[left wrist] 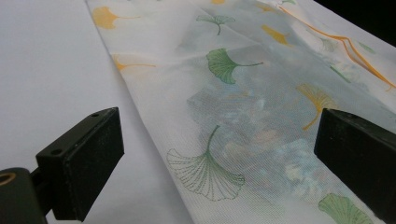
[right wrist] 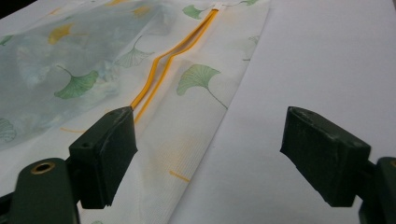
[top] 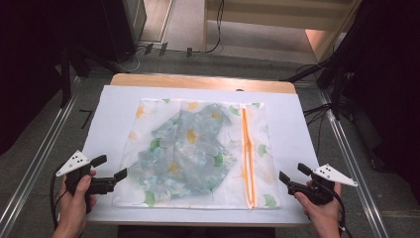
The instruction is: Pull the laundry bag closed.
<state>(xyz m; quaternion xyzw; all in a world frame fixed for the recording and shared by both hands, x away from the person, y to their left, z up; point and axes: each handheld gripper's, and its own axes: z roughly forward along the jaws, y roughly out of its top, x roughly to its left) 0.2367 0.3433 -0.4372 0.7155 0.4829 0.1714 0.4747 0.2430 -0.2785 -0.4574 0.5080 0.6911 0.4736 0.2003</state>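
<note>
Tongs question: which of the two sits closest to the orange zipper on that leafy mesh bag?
The right tongs, open, beside the bag's zipper; the left tongs sit at the opposite edge.

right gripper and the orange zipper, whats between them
In the high view, only white mesh bag and bare sheet separate right gripper from orange zipper.

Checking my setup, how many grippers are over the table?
2: the left gripper at the mesh bag's near left edge, the right gripper by its near right corner, both open.
</note>
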